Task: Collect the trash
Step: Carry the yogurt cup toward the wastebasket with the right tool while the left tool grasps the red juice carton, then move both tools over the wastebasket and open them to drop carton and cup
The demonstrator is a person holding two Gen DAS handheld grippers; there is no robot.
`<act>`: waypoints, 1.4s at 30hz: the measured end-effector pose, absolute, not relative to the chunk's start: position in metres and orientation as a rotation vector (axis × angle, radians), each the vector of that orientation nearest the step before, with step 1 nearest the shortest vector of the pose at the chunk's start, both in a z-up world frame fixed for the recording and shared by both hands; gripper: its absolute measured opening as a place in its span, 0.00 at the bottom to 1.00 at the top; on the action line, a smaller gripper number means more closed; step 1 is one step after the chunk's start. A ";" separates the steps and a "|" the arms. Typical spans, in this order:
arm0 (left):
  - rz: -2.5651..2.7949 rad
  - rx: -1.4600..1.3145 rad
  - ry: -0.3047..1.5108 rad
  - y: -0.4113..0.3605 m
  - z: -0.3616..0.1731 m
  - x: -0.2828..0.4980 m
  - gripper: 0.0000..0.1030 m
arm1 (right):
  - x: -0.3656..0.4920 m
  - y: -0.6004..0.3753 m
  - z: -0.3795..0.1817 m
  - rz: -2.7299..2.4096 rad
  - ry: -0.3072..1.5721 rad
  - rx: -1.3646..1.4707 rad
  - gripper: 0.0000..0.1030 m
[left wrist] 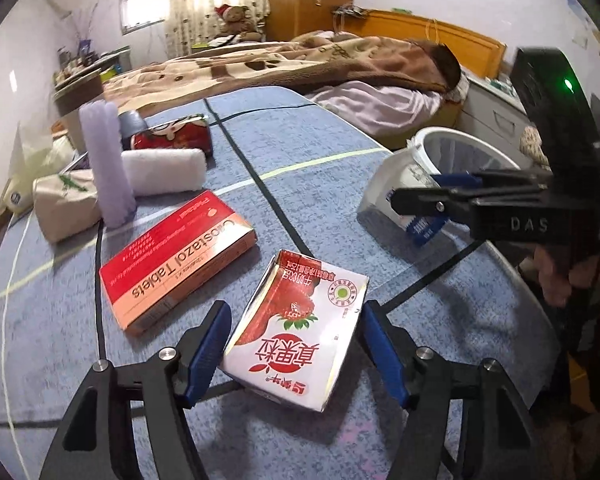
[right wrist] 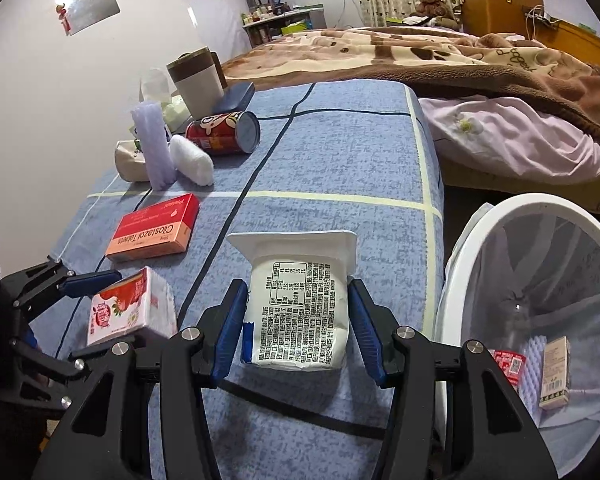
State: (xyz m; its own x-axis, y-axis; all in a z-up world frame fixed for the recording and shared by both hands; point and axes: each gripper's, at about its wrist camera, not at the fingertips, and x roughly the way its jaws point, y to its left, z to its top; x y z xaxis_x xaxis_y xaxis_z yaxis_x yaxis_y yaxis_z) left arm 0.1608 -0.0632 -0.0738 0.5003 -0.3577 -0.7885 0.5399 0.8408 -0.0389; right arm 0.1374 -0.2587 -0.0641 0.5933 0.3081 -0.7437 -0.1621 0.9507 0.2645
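A strawberry milk carton [left wrist: 300, 328] lies on the blue tablecloth between the fingers of my left gripper [left wrist: 296, 344], which stands open around it with small gaps; it also shows in the right wrist view [right wrist: 130, 308]. A white yogurt cup [right wrist: 300, 312] lies on its side between the blue pads of my right gripper [right wrist: 298, 320], which appears shut on it; the cup also shows in the left wrist view [left wrist: 396, 188]. A white trash bin [right wrist: 500, 216] stands right of the table and holds several packages. A red tablet box [left wrist: 176, 264] lies nearby.
A red can [right wrist: 224, 132] lies on its side at the back, beside a white roll [right wrist: 192, 160], a purple foam piece [right wrist: 154, 148], a tissue pack [right wrist: 130, 164] and a cup [right wrist: 198, 80]. A bed with a brown blanket [right wrist: 440, 56] stands beyond the table.
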 end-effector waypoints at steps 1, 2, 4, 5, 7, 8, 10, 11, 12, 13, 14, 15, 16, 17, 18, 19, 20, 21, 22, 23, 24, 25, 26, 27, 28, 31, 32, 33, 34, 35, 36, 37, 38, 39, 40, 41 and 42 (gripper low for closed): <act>-0.543 0.216 0.898 -0.062 -0.073 0.160 0.65 | 0.136 -0.258 -0.064 0.277 0.896 0.178 0.51; -0.539 0.211 0.901 -0.061 -0.073 0.161 0.65 | 0.135 -0.258 -0.064 0.278 0.896 0.177 0.51; -0.516 0.209 0.904 -0.061 -0.075 0.163 0.65 | 0.134 -0.257 -0.064 0.276 0.894 0.174 0.51; -0.504 0.207 0.915 -0.061 -0.077 0.165 0.65 | 0.133 -0.256 -0.063 0.277 0.893 0.173 0.51; -0.485 0.201 0.921 -0.061 -0.078 0.165 0.65 | 0.131 -0.256 -0.063 0.276 0.890 0.173 0.51; -0.493 0.198 0.914 -0.062 -0.077 0.163 0.65 | 0.131 -0.256 -0.062 0.276 0.889 0.174 0.51; -0.494 0.185 0.917 -0.063 -0.078 0.163 0.62 | 0.130 -0.256 -0.062 0.274 0.888 0.176 0.51; -0.486 0.182 0.915 -0.063 -0.078 0.163 0.61 | 0.129 -0.256 -0.061 0.274 0.885 0.175 0.51; -0.475 0.181 0.907 -0.063 -0.077 0.162 0.61 | 0.128 -0.256 -0.061 0.271 0.882 0.174 0.51; -0.466 0.184 0.903 -0.063 -0.077 0.162 0.59 | 0.126 -0.255 -0.060 0.265 0.879 0.171 0.51; -0.459 0.187 0.897 -0.063 -0.075 0.160 0.58 | 0.125 -0.256 -0.059 0.261 0.873 0.169 0.51; -0.456 0.188 0.889 -0.063 -0.074 0.159 0.58 | 0.124 -0.256 -0.058 0.261 0.870 0.171 0.51; -0.455 0.188 0.883 -0.063 -0.071 0.157 0.57 | 0.122 -0.257 -0.057 0.262 0.866 0.174 0.51; -0.448 0.187 0.875 -0.062 -0.068 0.155 0.57 | 0.120 -0.258 -0.056 0.261 0.860 0.178 0.51; -0.439 0.182 0.860 -0.062 -0.065 0.153 0.57 | 0.119 -0.258 -0.055 0.260 0.855 0.179 0.51; -0.440 0.177 0.852 -0.061 -0.061 0.151 0.57 | 0.118 -0.259 -0.053 0.258 0.848 0.181 0.51; -0.441 0.172 0.847 -0.061 -0.058 0.150 0.57 | 0.116 -0.261 -0.052 0.255 0.841 0.185 0.51; -0.434 0.168 0.838 -0.061 -0.054 0.148 0.57 | 0.115 -0.262 -0.050 0.252 0.834 0.192 0.51; -0.435 0.167 0.825 -0.061 -0.050 0.145 0.57 | 0.112 -0.265 -0.047 0.249 0.826 0.202 0.51; -0.438 0.166 0.818 -0.061 -0.047 0.144 0.57 | 0.111 -0.267 -0.046 0.246 0.820 0.206 0.51; -0.432 0.164 0.805 -0.062 -0.042 0.141 0.57 | 0.108 -0.269 -0.043 0.241 0.813 0.208 0.51; -0.431 0.166 0.795 -0.063 -0.039 0.139 0.57 | 0.107 -0.271 -0.042 0.238 0.806 0.209 0.51; -0.437 0.166 0.781 -0.065 -0.035 0.136 0.57 | 0.104 -0.273 -0.040 0.233 0.799 0.212 0.51; -0.444 0.161 0.770 -0.067 -0.032 0.133 0.57 | 0.102 -0.275 -0.038 0.230 0.793 0.216 0.51; -0.447 0.159 0.765 -0.069 -0.030 0.132 0.57 | 0.099 -0.278 -0.036 0.224 0.785 0.222 0.51; -0.458 0.160 0.742 -0.077 -0.022 0.126 0.57 | 0.092 -0.286 -0.031 0.202 0.766 0.228 0.51; -0.463 0.160 0.737 -0.081 -0.020 0.125 0.57 | 0.090 -0.289 -0.028 0.196 0.758 0.229 0.51; -0.468 0.159 0.733 -0.084 -0.018 0.124 0.57 | 0.087 -0.292 -0.026 0.189 0.751 0.231 0.51; -0.473 0.157 0.724 -0.087 -0.015 0.123 0.57 | 0.085 -0.296 -0.024 0.181 0.743 0.234 0.51; -0.480 0.153 0.719 -0.091 -0.013 0.122 0.57 | 0.081 -0.301 -0.021 0.171 0.732 0.239 0.51; -0.489 0.153 0.715 -0.096 -0.010 0.121 0.57 | 0.080 -0.304 -0.020 0.164 0.727 0.241 0.51; -0.495 0.155 0.708 -0.101 -0.009 0.120 0.57 | 0.077 -0.309 -0.018 0.148 0.719 0.245 0.51; -0.506 0.156 0.699 -0.107 -0.006 0.119 0.57 | 0.074 -0.314 -0.017 0.135 0.713 0.247 0.51; -0.516 0.157 0.698 -0.111 -0.005 0.119 0.57 | 0.072 -0.320 -0.015 0.121 0.706 0.251 0.51; -0.529 0.162 0.693 -0.118 -0.003 0.118 0.57 | 0.071 -0.324 -0.014 0.113 0.704 0.254 0.51; -0.537 0.164 0.687 -0.123 -0.001 0.118 0.57 | 0.070 -0.329 -0.013 0.099 0.698 0.259 0.51; -0.545 0.166 0.682 -0.130 0.000 0.117 0.57 | 0.068 -0.336 -0.012 0.079 0.691 0.263 0.51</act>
State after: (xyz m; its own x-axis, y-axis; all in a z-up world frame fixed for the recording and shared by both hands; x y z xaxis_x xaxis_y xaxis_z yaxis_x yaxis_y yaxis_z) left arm 0.1172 -0.1295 0.0002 0.6434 -0.4232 -0.6379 0.5293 0.8480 -0.0288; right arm 0.0678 -0.3361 -0.0125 0.7688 0.1589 -0.6194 0.0149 0.9639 0.2658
